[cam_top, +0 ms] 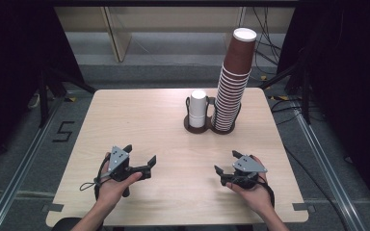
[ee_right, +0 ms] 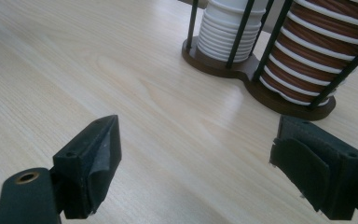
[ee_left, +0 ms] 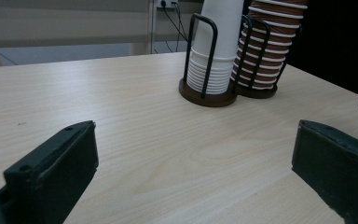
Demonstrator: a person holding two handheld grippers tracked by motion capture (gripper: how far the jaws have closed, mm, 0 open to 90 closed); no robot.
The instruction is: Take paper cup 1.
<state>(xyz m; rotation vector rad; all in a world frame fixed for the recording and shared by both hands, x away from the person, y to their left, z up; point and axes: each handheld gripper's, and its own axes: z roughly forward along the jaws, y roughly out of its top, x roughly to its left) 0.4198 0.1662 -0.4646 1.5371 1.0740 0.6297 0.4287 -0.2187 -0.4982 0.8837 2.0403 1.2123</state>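
High view: both grippers idling open, cup stacks untouched at the far side

High view is showing the light wooden table (cam_top: 139,120) with a person's two hands coming in from the near edge. The left hand is holding the left gripper (cam_top: 139,156) at the near left of the table, jaws standing wide apart, nothing between them. The right hand is holding the right gripper (cam_top: 226,162) at the near right, jaws likewise spread and empty. Grippers are sitting well apart from each other and well short of the cups.

The dark brown two-ring cup holder (cam_top: 190,128) is standing at the far side of the table, right of centre. Its left ring is carrying a short stack of white paper cups (cam_top: 198,108), upside down. Its right ring is carrying a much taller stack of brown paper cups (cam_top: 233,82), also inverted, leaning slightly to the right toward the top. The two stacks are sitting just beside each other, each inside its own black wire loops.

Left gripper view is looking along the tabletop: black jaws far apart at the bottom corners, the white stack (ee_left: 216,51) and brown stack (ee_left: 268,46) upright in the holder (ee_left: 205,99) ahead and to the right.

Right gripper view is showing the same open jaws, bare table between them, with the holder base (ee_right: 242,70) close ahead, white cups (ee_right: 223,32) on its left and brown cups (ee_right: 317,51) on its right.
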